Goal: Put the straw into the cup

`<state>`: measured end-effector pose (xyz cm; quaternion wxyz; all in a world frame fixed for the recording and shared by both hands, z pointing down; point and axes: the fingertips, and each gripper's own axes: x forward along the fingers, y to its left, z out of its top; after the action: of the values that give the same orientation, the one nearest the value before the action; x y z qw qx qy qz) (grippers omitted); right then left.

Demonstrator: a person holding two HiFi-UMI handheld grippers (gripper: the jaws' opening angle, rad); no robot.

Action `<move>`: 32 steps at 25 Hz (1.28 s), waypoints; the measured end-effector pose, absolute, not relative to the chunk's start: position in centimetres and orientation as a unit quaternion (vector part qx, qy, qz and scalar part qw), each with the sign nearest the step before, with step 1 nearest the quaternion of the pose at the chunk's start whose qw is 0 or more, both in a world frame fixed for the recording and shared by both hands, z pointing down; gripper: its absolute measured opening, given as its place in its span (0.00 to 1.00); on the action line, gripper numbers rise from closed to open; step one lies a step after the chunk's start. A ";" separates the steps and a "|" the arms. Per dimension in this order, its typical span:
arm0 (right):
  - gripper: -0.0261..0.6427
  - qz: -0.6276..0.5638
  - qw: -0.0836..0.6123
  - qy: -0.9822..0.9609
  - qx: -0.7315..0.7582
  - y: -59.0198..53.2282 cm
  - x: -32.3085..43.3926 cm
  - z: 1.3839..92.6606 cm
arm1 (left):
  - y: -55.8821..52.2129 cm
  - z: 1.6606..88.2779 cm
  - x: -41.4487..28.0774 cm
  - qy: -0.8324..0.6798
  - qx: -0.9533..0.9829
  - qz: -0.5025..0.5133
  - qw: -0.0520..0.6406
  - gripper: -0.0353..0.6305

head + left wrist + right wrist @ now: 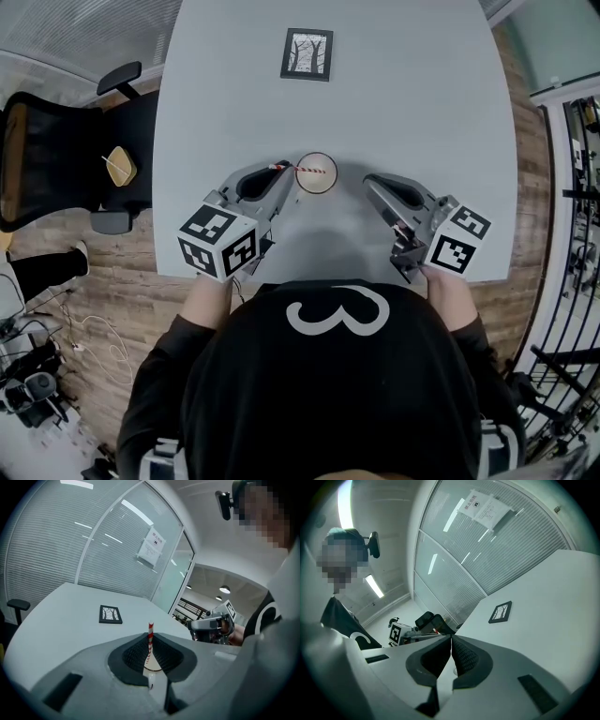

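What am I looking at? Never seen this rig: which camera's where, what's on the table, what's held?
No robot: a person holds a two-jaw gripper in each hand. The head view looks down from the person's head; the two gripper views ride on the grippers, looking along their jaws. On the grey table are a cup and a small framed picture. The left gripper is shut on a red-and-white straw, its end over the cup. The right gripper is shut on nothing.
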<state>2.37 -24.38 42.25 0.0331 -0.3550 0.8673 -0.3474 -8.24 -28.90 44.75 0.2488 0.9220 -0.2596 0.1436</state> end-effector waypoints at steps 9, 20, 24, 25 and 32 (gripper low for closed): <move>0.06 -0.348 0.030 0.866 -0.356 -24.3 2.6 42.4 | -28.7 45.8 -8.4 -0.263 0.918 0.138 0.263 0.11; 0.06 -0.353 0.032 0.863 -0.361 -24.2 2.9 42.9 | -29.4 46.7 -9.0 -0.275 0.907 0.117 0.297 0.11; 0.06 -0.356 0.031 0.861 -0.362 -24.1 2.9 43.0 | -29.4 46.9 -9.3 -0.279 0.902 0.110 0.311 0.11; 0.06 -0.357 0.031 0.861 -0.362 -24.1 2.9 43.1 | -29.4 46.9 -9.4 -0.280 0.900 0.108 0.315 0.11; 0.06 -0.362 0.031 0.859 -0.361 -24.2 2.6 43.4 | -29.2 47.1 -9.6 -0.276 0.900 0.101 0.322 0.11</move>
<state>2.58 -24.20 43.37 0.0308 -0.3607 0.8591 -0.3617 -9.63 -29.21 47.10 0.3216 0.9001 -0.2761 0.1010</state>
